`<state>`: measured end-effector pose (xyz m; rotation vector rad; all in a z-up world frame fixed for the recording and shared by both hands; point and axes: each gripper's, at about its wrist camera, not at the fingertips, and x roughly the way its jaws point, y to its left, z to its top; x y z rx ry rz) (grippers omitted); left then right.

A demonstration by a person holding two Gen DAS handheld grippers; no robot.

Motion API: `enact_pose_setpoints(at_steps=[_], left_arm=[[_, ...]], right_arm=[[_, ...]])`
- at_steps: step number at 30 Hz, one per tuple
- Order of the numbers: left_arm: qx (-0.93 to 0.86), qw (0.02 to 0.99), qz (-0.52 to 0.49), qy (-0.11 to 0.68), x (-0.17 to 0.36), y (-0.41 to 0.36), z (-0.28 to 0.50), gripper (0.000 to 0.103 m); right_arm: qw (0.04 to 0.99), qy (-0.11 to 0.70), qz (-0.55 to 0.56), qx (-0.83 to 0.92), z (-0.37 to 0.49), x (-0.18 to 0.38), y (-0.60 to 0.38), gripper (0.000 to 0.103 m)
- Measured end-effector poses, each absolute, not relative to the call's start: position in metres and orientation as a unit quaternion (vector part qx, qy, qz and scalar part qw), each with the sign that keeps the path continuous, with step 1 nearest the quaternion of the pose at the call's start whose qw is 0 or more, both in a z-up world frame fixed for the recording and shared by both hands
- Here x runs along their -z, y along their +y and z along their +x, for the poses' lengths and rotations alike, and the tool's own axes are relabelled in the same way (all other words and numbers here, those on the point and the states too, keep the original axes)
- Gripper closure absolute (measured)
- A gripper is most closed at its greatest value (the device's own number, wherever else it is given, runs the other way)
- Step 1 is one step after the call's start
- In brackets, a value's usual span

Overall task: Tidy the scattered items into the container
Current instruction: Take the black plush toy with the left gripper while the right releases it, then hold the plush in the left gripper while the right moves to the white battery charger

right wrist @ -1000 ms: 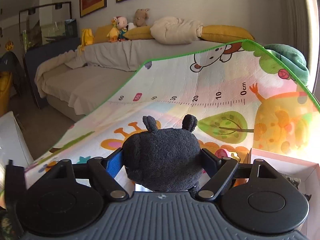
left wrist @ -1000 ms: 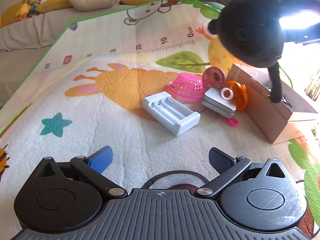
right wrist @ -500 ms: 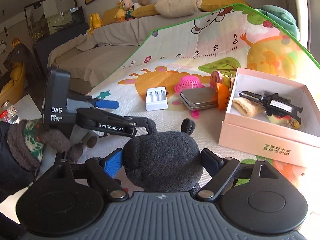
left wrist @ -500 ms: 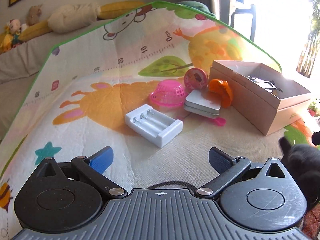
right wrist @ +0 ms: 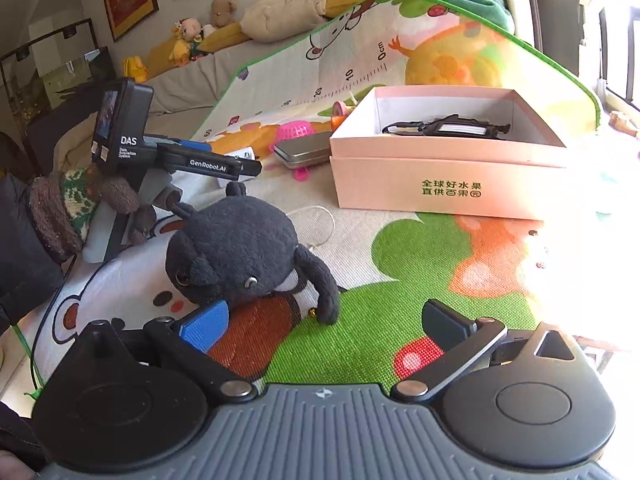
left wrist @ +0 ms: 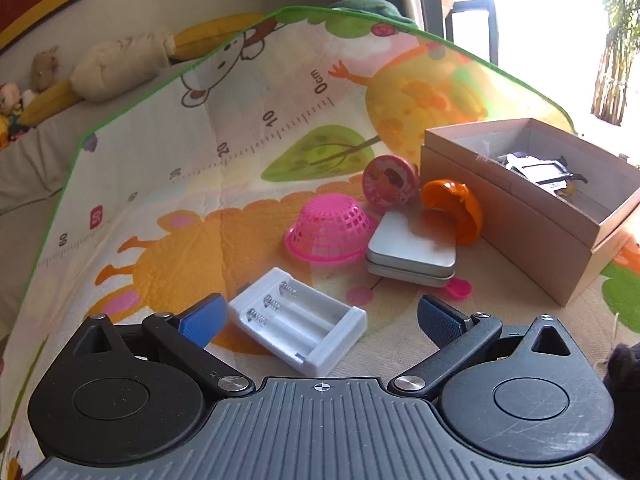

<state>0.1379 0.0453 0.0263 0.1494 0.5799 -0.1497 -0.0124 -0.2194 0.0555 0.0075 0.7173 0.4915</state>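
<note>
A pink cardboard box (right wrist: pixel 448 176) stands open on the play mat, with a black clip item (right wrist: pixel 444 126) inside; it also shows in the left wrist view (left wrist: pixel 520 224). My right gripper (right wrist: pixel 324 320) is open and empty. A black plush toy (right wrist: pixel 240 256) lies on the mat just ahead of its left finger. My left gripper (left wrist: pixel 320 316) is open, right behind a white battery holder (left wrist: pixel 300 330). Beyond it lie a pink basket (left wrist: pixel 330 230), a silver tin (left wrist: pixel 412 250), an orange piece (left wrist: pixel 456 210) and a round pink toy (left wrist: pixel 390 182).
The left gripper's body (right wrist: pixel 168 156) shows in the right wrist view, held by a gloved hand (right wrist: pixel 80 204). A pink spoon (left wrist: pixel 458 288) pokes from under the tin. The mat (left wrist: pixel 240 128) curves up against a sofa (right wrist: pixel 192 76) with soft toys.
My right gripper has opened and let the black plush toy drop onto the mat in front of the box. My left gripper has moved forward to the battery holder.
</note>
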Motion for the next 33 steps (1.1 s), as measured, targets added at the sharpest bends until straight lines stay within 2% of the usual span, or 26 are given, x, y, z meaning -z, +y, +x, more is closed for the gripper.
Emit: enact_pose_setpoints(at_steps=[6,9,14,19,20,23,24,33], left_arm=[[0.141,0.964,0.021,0.225,-0.067,0.027,0.056,0.0],[0.198,0.953,0.064,0.22,-0.07,-0.001,0.018,0.0],[0.201,0.929,0.198,0.238,-0.04,-0.057,-0.001,0.0],[0.169,0.942,0.171,0.237,-0.042,-0.047,0.01,0.0],[0.16,0.945,0.167,0.233,-0.044,-0.042,0.012,0.0],[0.137,0.951,0.153,0.232,-0.045,-0.028,0.019,0.0],[0.128,0.953,0.138,0.237,-0.046,-0.021,0.023,0.0],[0.058,0.966,0.096,0.233,-0.054,0.023,0.034,0.0]], right_arm=[[0.92,0.329,-0.007,-0.215,-0.009,-0.057,-0.229,0.0],[0.936,0.307,0.0,-0.172,0.001,-0.066,-0.245,0.0],[0.941,0.307,0.038,-0.139,0.009,-0.073,-0.264,0.0],[0.932,0.321,0.022,-0.167,0.003,-0.064,-0.245,0.0],[0.931,0.324,0.011,-0.169,0.003,-0.062,-0.239,0.001],[0.925,0.328,-0.002,-0.192,0.006,-0.062,-0.226,0.022],[0.923,0.329,-0.002,-0.197,0.008,-0.064,-0.222,0.026],[0.923,0.313,-0.038,-0.22,0.031,-0.083,-0.176,0.027]])
